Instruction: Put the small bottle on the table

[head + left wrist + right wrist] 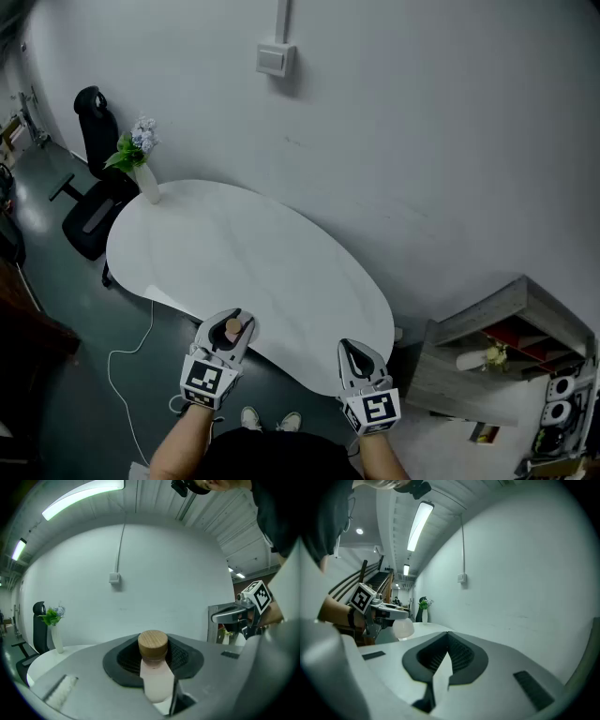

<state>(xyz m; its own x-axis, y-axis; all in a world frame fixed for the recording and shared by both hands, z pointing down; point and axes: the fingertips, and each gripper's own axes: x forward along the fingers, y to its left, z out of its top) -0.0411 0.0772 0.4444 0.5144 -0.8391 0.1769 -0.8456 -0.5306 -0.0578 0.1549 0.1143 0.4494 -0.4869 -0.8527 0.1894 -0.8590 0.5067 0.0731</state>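
A small pale pink bottle with a round wooden cap [232, 329] stands upright between the jaws of my left gripper [229, 322], which is shut on it just above the near rim of the white oval table [234, 253]. In the left gripper view the bottle [153, 644] fills the middle, with the dark pads of the left gripper [153, 663] pressing on its body. My right gripper [356, 354] hovers at the table's near right edge with its jaws together and nothing in them. In its own view the right gripper [449, 649] points level along the table.
A white vase of flowers [141, 161] stands at the table's far left end, with a black office chair [92, 197] behind it. A grey shelf unit [497, 347] stands to the right. A white cable [131, 356] lies on the dark floor. The wall is just beyond the table.
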